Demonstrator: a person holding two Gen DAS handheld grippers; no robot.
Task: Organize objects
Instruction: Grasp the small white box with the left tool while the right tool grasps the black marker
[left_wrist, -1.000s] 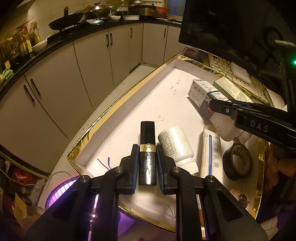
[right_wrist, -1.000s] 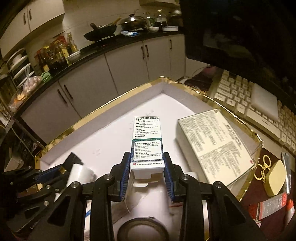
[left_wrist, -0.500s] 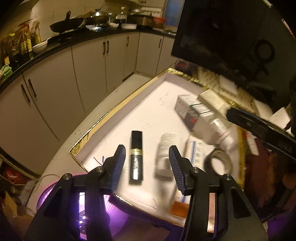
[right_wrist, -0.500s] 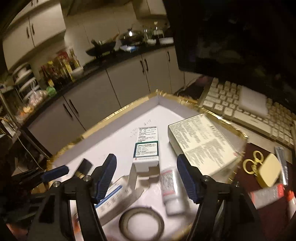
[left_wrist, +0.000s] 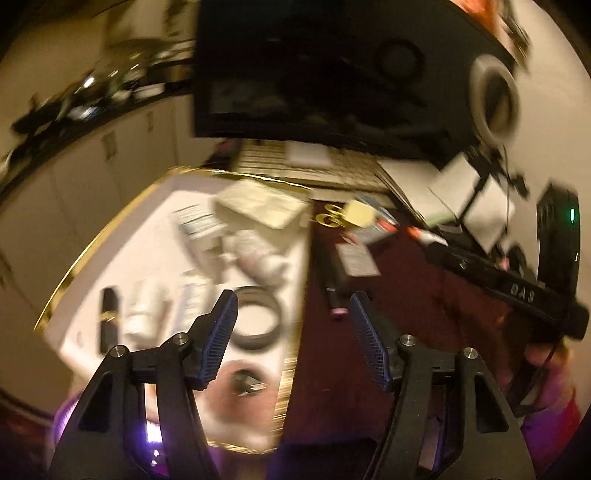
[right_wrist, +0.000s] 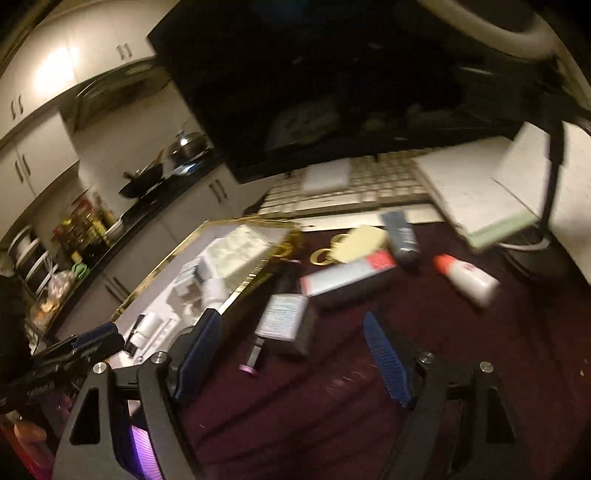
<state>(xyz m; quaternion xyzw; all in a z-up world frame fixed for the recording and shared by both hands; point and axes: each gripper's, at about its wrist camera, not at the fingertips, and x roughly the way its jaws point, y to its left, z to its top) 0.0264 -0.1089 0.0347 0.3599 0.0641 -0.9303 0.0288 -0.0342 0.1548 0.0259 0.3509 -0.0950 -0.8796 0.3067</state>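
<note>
Dark red cloth (right_wrist: 424, 369) covers your desk beside the gold-rimmed tray (left_wrist: 110, 229), where the black tube (left_wrist: 108, 317), white bottle (left_wrist: 142, 310) and tape roll (left_wrist: 255, 319) already lie. Still loose on the cloth are a dark box (right_wrist: 286, 321), a long carton (right_wrist: 347, 280) and an orange-capped bottle (right_wrist: 467, 278). Your left gripper (left_wrist: 291, 332) and right gripper (right_wrist: 291, 354) have just been opening; both stand wide with nothing between the jaws. The right one hangs over the dark box. Everything is smeared by your speed, so slow down. Rush the next grab and you may knock the box against the tray's edge, or pinch the slim tube (right_wrist: 255, 354) lying partly under it instead.
</note>
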